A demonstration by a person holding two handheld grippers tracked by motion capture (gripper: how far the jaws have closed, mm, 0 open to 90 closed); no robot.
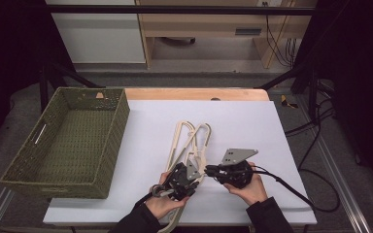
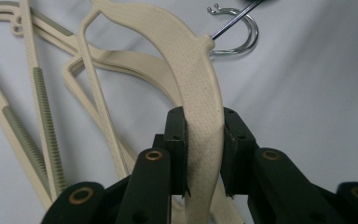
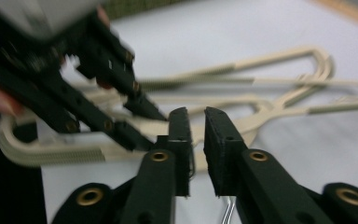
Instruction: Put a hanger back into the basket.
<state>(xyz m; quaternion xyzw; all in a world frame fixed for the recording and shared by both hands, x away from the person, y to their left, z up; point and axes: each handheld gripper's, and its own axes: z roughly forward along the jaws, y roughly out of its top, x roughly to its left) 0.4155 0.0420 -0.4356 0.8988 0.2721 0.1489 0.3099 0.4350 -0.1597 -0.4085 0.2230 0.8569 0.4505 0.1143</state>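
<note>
Several cream plastic hangers (image 1: 190,137) lie in a loose pile on the white sheet (image 1: 252,126), near its middle front. My left gripper (image 2: 204,126) is shut on the broad textured shoulder of one cream hanger (image 2: 186,60), pads pressing both sides. That hanger's metal hook (image 2: 242,39) points away from it. In the high view the left gripper (image 1: 196,179) and right gripper (image 1: 209,171) nearly meet over the pile's near end. My right gripper (image 3: 196,121) shows a narrow gap between its pads; a thin metal wire (image 3: 228,212) runs low between the jaws, not pinched.
A green woven basket (image 1: 121,121) stands on the left, its inside bare. A wooden table edge (image 1: 194,93) shows beyond the sheet. Black cables (image 1: 296,191) trail off to the right. Bare white sheet lies to the right and at the back.
</note>
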